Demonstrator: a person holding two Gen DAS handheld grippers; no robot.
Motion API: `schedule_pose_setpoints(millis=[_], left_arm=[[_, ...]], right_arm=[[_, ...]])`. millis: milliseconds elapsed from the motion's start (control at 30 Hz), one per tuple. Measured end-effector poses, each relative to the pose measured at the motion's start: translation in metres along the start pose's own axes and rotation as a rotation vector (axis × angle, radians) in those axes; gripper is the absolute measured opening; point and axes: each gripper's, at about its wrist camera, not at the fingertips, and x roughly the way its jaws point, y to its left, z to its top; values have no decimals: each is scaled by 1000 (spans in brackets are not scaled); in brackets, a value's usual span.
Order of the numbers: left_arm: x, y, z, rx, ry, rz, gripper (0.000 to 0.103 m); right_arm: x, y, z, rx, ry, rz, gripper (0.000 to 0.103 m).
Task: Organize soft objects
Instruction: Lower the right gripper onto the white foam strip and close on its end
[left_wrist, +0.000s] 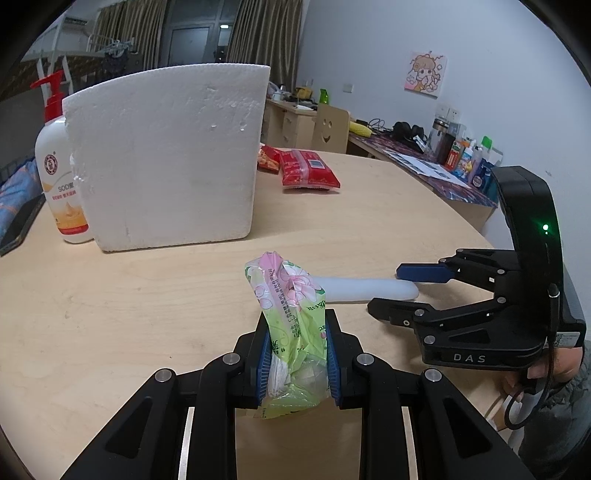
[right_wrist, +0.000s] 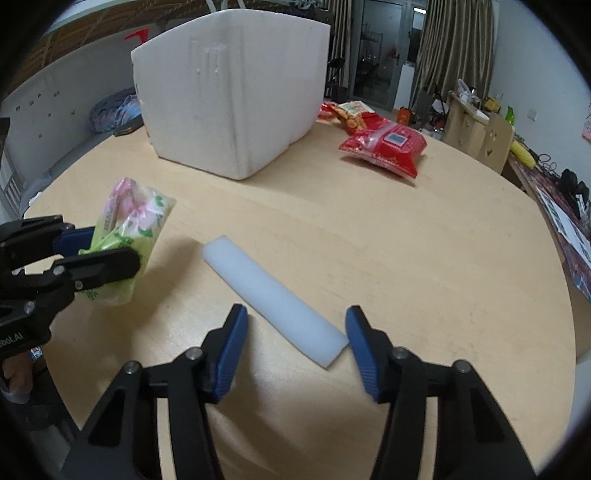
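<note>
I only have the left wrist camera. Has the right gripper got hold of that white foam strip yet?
Observer: Not yet. The right wrist view shows the right gripper open, with the near end of the white foam strip between its pads and one pad standing clear of it.
Operator: My green packet hides the strip's far end. Do they touch?
Observer: No. The far end lies free on the table, apart from the green packet that the left gripper holds.
Operator: Is the strip square to the right jaws?
Observer: No, it lies slanted, running away toward the left of that view.
</note>
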Motion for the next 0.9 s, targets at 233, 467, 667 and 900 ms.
schedule_pose_setpoints(millis=[233, 467, 667, 900], left_arm=[[-1, 1, -1, 1, -2, -6, 27], [-5, 0, -2, 4, -13, -11, 27], [-7, 2, -2, -6, -16, -5, 27], [-10, 0, -2, 2, -23, -3, 27]], right_arm=[[1, -6, 1, 6, 13, 22, 48], [-2, -9, 3, 9, 8, 27, 30], [-10, -9, 5, 14, -10, 24, 15], [-20, -7, -1, 68, 8, 71, 10]])
